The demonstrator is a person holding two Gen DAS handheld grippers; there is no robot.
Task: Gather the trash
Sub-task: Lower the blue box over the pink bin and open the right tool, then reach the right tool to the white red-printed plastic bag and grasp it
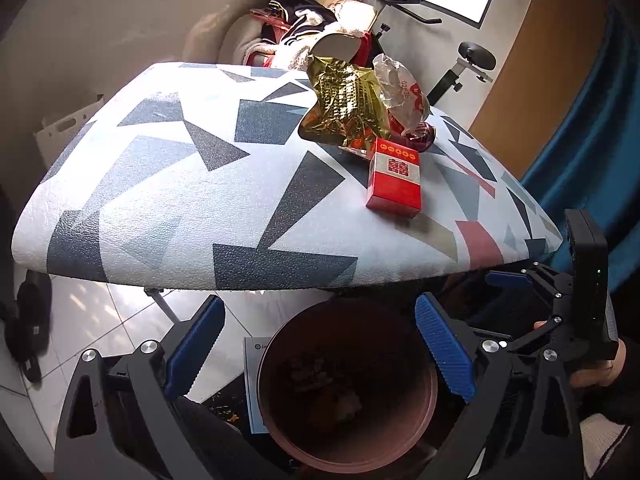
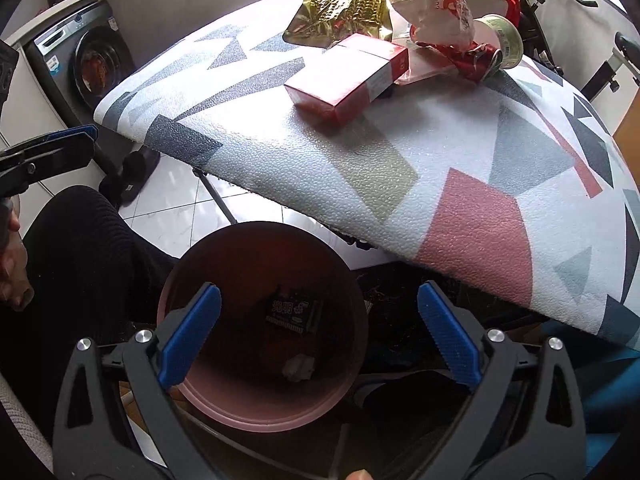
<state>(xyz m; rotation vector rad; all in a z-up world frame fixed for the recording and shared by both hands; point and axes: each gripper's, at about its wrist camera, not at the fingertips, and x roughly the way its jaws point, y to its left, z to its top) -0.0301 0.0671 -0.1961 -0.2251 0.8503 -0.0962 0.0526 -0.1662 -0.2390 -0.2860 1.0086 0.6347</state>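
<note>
Right wrist view puts your pink bin on the floor below the table edge, a dark packet and white scrap inside. Your right gripper hangs over it, jaws spread, nothing between them. Your left gripper is spread too. On the table sit a red box, gold foil and a crushed can.

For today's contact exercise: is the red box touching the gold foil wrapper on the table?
Cannot tell. In both wrist views the red box sits right against the gold foil wrapper, which overlaps its far end; neither shows contact or a gap.
</note>
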